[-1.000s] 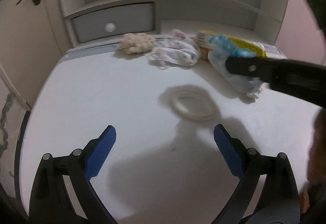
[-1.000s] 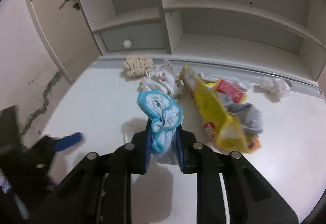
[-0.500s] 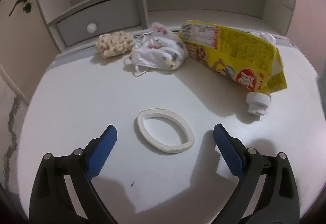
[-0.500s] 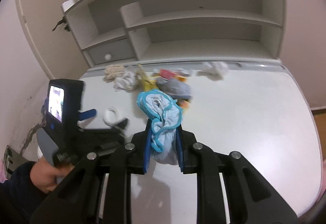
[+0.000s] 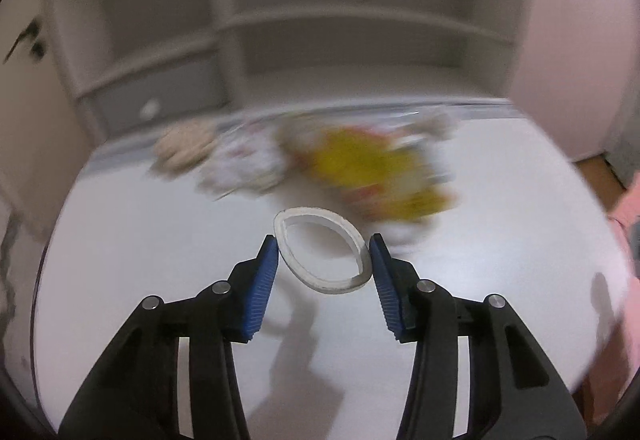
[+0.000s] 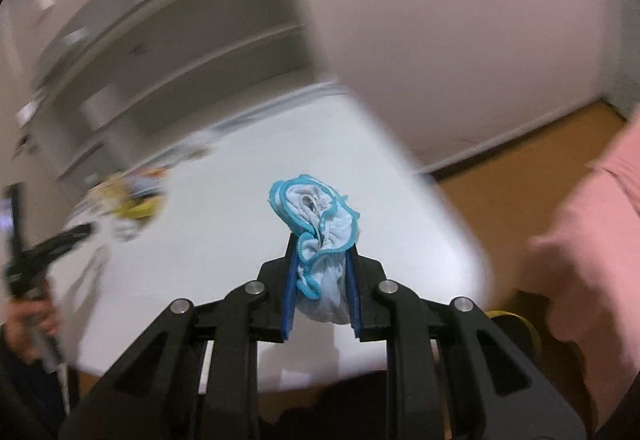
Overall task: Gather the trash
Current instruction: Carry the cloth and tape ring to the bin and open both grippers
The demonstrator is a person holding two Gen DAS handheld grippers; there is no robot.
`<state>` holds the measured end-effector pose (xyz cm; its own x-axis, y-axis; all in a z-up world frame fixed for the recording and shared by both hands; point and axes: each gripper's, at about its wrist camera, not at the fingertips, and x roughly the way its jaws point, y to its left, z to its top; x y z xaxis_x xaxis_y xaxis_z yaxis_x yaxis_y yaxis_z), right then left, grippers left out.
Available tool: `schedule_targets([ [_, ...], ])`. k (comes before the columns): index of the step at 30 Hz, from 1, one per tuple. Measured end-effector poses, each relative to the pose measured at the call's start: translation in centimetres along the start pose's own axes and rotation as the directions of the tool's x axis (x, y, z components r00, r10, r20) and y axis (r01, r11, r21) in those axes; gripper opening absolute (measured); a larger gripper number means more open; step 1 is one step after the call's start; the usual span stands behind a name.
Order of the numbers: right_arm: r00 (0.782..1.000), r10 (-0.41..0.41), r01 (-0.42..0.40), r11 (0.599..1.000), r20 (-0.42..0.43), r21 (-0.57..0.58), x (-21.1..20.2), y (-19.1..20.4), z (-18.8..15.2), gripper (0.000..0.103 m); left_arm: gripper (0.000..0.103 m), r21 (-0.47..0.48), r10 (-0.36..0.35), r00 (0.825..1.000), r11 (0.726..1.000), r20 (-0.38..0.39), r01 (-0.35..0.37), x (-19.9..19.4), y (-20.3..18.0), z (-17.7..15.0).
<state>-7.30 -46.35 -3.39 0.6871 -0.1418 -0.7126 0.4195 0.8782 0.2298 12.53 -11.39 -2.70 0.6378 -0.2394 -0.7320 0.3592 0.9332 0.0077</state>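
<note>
My left gripper (image 5: 322, 254) is shut on a white oval ring (image 5: 322, 248) and holds it above the white table (image 5: 140, 240). Its blue pads touch the ring's left and right sides. My right gripper (image 6: 322, 268) is shut on a crumpled pale-blue cloth with a turquoise hem (image 6: 320, 228), held near the table's (image 6: 240, 179) right front corner. Behind the ring lie a yellow snack bag (image 5: 372, 163), a white patterned cloth (image 5: 244, 163) and a beige knitted lump (image 5: 186, 143), all blurred.
A white shelf unit (image 5: 320, 31) with a grey drawer (image 5: 156, 95) stands at the table's back. Brown floor (image 6: 520, 167) and pink fabric (image 6: 592, 232) lie to the right of the table. The left gripper (image 6: 44, 252) shows at the right wrist view's left edge.
My left gripper has closed on the white ring and lifted it. My right gripper has swung right and back toward the table's corner with the cloth still in it.
</note>
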Motion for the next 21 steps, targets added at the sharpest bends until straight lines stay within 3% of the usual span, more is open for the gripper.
schedule_targets([
  [4, 0.982, -0.188, 0.186, 0.977, 0.007, 0.102, -0.9, -7.2, -1.4, 0.021, 0.046, 0.145, -0.154, 0.986, 0.979, 0.057, 0.144, -2.9, -9.2, 0.8],
  [9, 0.947, -0.318, 0.322, 0.93, -0.051, 0.178, -0.7, -14.3, -3.9, 0.021, 0.045, 0.299, -0.341, 0.94, 0.9, 0.026, 0.318, -4.4, -21.2, -0.1],
  [11, 0.924, -0.373, 0.382, 0.902, -0.081, 0.203, -0.5, -17.5, -5.2, 0.021, 0.045, 0.36, -0.414, 0.91, 0.847, -0.012, 0.391, -4.7, -26.6, -1.4],
  [12, 0.92, -0.382, 0.393, 0.894, -0.092, 0.215, -0.3, -18.5, -5.6, 0.021, 0.045, 0.374, -0.441, 0.897, 0.827, -0.032, 0.42, -4.8, -28.3, -1.9],
  [13, 0.915, -0.389, 0.404, 0.884, -0.111, 0.233, -0.2, -20.1, -6.3, 0.021, 0.045, 0.398, -0.489, 0.869, 0.785, -0.074, 0.475, -4.9, -31.4, -2.9],
  [17, 0.906, -0.381, 0.421, 0.86, -0.187, 0.289, 0.7, -24.7, -8.8, 0.021, 0.045, 0.465, -0.561, 0.812, 0.683, -0.161, 0.564, -4.8, -38.9, -6.3],
  [21, 0.899, -0.337, 0.424, 0.832, -0.28, 0.358, 2.2, -28.2, -11.5, 0.021, 0.045, 0.53, -0.581, 0.781, 0.598, -0.23, 0.601, -3.5, -44.8, -9.9],
])
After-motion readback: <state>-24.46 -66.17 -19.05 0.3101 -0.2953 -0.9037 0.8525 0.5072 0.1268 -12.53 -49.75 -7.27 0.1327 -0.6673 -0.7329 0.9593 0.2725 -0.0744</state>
